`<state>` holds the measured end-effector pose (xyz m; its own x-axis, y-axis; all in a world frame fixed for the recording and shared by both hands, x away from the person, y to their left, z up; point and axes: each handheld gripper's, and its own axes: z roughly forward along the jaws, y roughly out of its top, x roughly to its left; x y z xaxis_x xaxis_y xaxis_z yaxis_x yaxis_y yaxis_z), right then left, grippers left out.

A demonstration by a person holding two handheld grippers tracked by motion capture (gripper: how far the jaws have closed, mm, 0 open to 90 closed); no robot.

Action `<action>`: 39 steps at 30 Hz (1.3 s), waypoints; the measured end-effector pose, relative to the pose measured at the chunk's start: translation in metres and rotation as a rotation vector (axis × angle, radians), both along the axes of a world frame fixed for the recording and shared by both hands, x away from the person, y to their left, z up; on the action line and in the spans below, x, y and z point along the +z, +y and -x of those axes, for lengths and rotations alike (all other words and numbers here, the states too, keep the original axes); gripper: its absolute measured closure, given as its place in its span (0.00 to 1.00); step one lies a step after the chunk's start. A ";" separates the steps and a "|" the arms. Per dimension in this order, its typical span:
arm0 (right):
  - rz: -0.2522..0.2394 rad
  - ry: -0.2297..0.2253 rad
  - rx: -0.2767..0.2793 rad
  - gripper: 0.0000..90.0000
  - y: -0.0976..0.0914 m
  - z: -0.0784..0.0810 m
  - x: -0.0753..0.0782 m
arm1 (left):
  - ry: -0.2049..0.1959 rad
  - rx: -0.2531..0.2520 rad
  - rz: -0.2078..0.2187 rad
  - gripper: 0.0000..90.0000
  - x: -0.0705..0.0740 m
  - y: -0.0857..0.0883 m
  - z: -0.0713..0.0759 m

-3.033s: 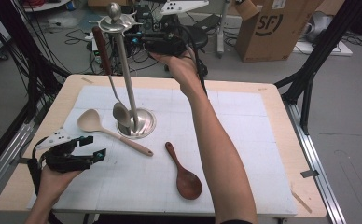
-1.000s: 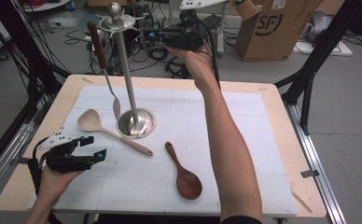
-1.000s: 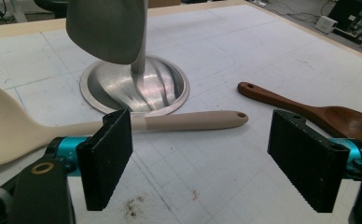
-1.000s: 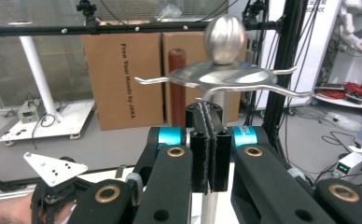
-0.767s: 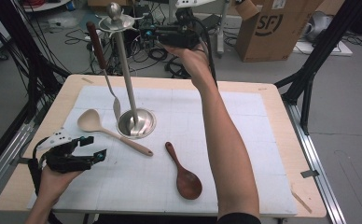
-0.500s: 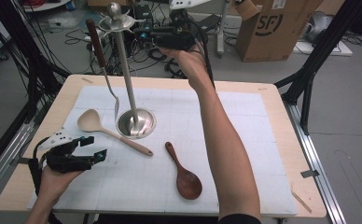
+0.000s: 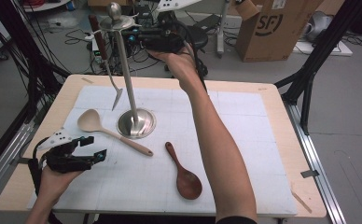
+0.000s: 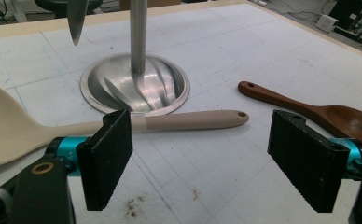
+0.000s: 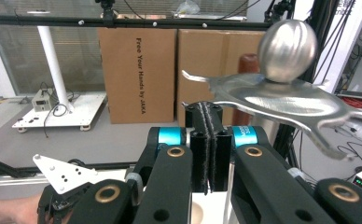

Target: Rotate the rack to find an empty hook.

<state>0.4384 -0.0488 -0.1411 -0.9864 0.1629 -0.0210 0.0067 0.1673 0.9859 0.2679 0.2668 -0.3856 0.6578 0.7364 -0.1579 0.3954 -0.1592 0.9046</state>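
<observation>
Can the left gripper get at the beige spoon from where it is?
Probably yes: the left gripper is open, and the beige spoon lies flat just beyond its jaws with nothing between them.

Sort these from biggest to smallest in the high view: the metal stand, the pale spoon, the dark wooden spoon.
1. Metal stand, clearly the biggest.
2. Pale spoon.
3. Dark wooden spoon.
The two spoons look nearly the same length, and the dark one lies closer to the camera, so their order is unsure.

Two hands holding tongs, one low, one raised.

The left tongs (image 7: 89, 148) are resting low near the person, jaws standing wide apart, while the right forearm is reaching far forward, holding the right tongs (image 7: 135, 37) high with jaws pressed together.
</observation>
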 end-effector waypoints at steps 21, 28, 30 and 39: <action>0.006 -0.012 -0.025 0.99 0.030 0.007 0.004 | 0.001 -0.004 -0.002 0.25 0.000 0.000 0.000; 0.010 0.000 -0.025 0.99 0.027 0.007 0.004 | 0.000 -0.006 -0.002 0.25 0.000 0.000 0.000; 0.011 -0.003 -0.017 0.99 0.026 0.008 0.005 | -0.001 -0.005 -0.002 0.25 0.000 0.000 0.000; 0.006 -0.002 -0.011 0.99 0.008 0.007 0.003 | -0.001 -0.005 -0.002 0.25 0.000 0.000 0.000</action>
